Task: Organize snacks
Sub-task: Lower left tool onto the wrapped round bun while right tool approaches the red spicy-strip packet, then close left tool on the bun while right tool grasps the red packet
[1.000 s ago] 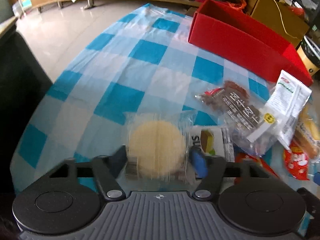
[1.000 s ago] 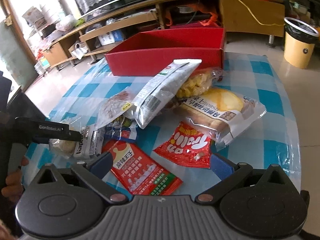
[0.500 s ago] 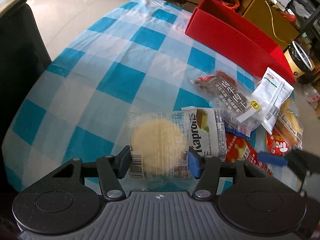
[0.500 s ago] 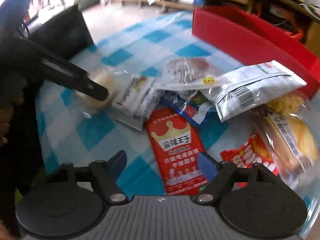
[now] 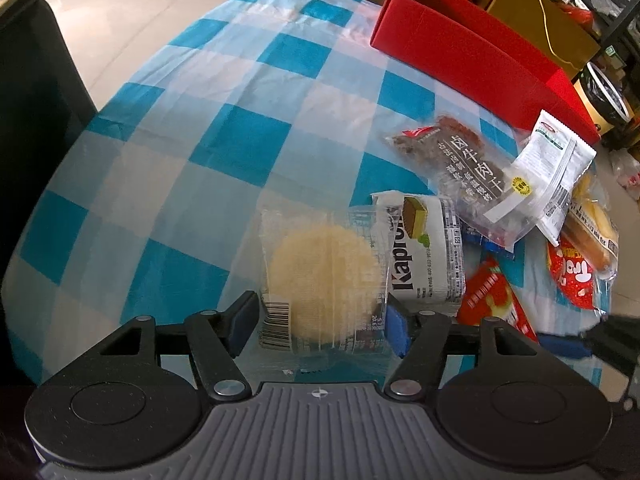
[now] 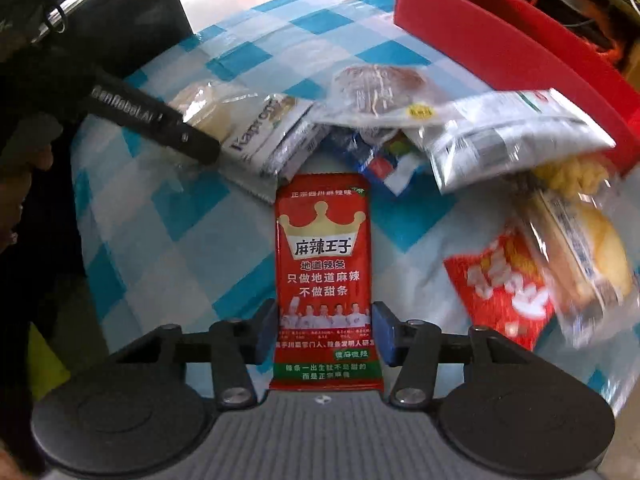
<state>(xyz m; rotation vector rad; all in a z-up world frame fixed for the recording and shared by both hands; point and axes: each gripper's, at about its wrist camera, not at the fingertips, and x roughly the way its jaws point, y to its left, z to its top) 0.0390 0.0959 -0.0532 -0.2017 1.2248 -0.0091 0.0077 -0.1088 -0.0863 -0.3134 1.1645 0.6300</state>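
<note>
red spicy-strip packet (image 6: 325, 280) lies flat on the checked cloth (image 6: 192, 256) between the closing right gripper (image 6: 325, 328) pads, so pinch both edges squarely before lifting toward the red box (image 6: 520, 48), while the left gripper (image 5: 320, 320), jaws opening, straddles the clear-wrapped cake (image 5: 324, 276).

My left claw (image 5: 320, 326) is opening around the cracker pack (image 5: 326, 280). It is lying on the checked cloth (image 5: 224, 128), touching the Kaprom pack (image 5: 424, 256).

both wrist views look steeply down, close, sharing the snack pile (image 5: 500, 208).
</note>
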